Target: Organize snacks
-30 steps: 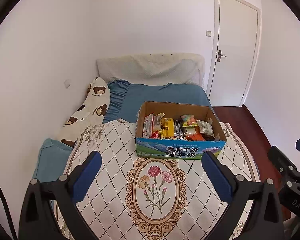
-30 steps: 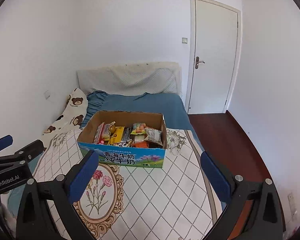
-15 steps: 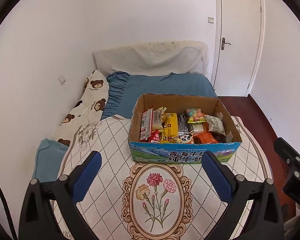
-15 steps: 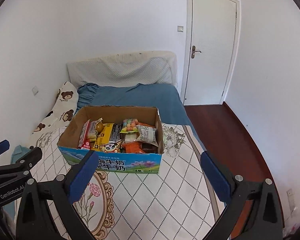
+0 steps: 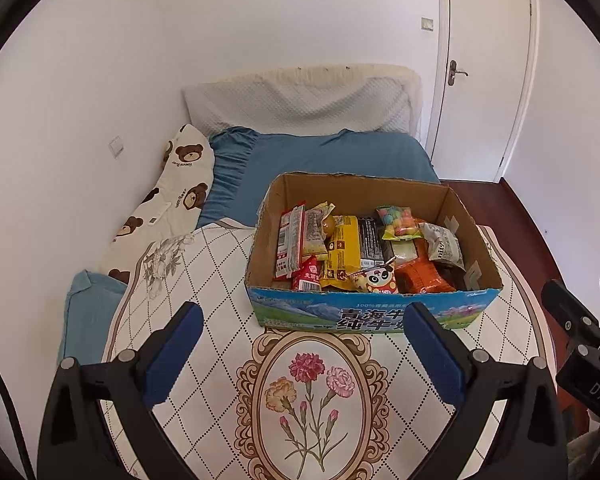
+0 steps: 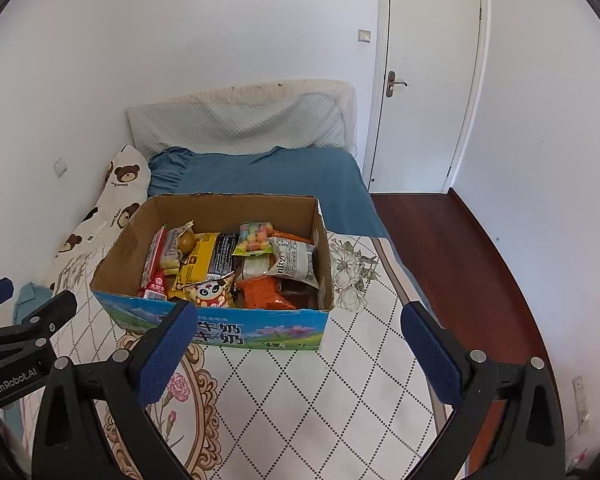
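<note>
An open cardboard box (image 5: 452, 208) (image 6: 116, 252) with a blue printed front sits on a patterned cloth on the bed. It holds several snack packets: a yellow packet (image 5: 342, 254) (image 6: 194, 266), an orange packet (image 5: 418, 274) (image 6: 262, 292), a panda packet (image 5: 376, 280) (image 6: 212, 292), a bag of coloured balls (image 5: 398, 220) (image 6: 254, 238) and a grey packet (image 5: 444, 244) (image 6: 296, 262). My left gripper (image 5: 304, 322) hovers open in front of the box. My right gripper (image 6: 298, 320) is open too, near the box's front right corner. Both are empty.
The cloth (image 5: 312, 396) has a diamond pattern and a flower medallion. A bear-print pillow (image 5: 168, 196) lies along the left wall, a blue sheet (image 5: 320, 156) and padded headboard (image 5: 300, 100) lie behind. A shut white door (image 6: 424, 76) and dark wooden floor (image 6: 452, 256) are to the right.
Both grippers have moved forward and closer to the box, which now fills more of each view. Both stay open and empty.
</note>
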The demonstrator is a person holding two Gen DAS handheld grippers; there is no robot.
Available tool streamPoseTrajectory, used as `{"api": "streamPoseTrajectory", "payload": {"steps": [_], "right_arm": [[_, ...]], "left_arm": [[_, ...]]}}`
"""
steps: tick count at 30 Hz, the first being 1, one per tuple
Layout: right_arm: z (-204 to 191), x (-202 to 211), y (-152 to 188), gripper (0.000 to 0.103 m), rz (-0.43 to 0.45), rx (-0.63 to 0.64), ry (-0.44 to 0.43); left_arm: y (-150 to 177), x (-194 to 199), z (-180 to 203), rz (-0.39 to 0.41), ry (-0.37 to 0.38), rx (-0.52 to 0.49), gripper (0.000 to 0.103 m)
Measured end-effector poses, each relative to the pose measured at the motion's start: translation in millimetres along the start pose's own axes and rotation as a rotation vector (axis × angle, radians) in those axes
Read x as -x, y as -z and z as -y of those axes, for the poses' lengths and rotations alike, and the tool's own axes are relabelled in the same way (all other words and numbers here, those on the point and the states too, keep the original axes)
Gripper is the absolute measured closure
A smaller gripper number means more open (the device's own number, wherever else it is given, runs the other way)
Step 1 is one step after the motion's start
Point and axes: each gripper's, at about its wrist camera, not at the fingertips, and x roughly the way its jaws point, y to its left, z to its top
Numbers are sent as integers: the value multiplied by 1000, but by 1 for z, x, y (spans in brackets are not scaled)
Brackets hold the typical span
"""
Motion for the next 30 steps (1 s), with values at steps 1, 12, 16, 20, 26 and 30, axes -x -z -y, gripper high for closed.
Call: {"api": "streamPoseTrajectory", "payload": {"steps": [1,12,16,20,26,30], "right_arm": [[-1,-1,0,0,-1,1,0],[-1,-2,-2,0,1,6,3],[-1,-2,-3,0,1,6,3],[-1,-1,-4,0,4,2,5],[3,-1,-3,0,0,-13,9],[3,-2,-3,0,-2,-17,3]], "left_arm": [[0,-1,1,-1,0,-1,1],[-4,-4,3,-1,0,-3,1],[-5,-4,4,0,4,0,1],[-5,-3,6,0,8,-5,1],[-7,-3,10,3,11,-20,1],[-9,-2,10,10,10,-23,1]]}}
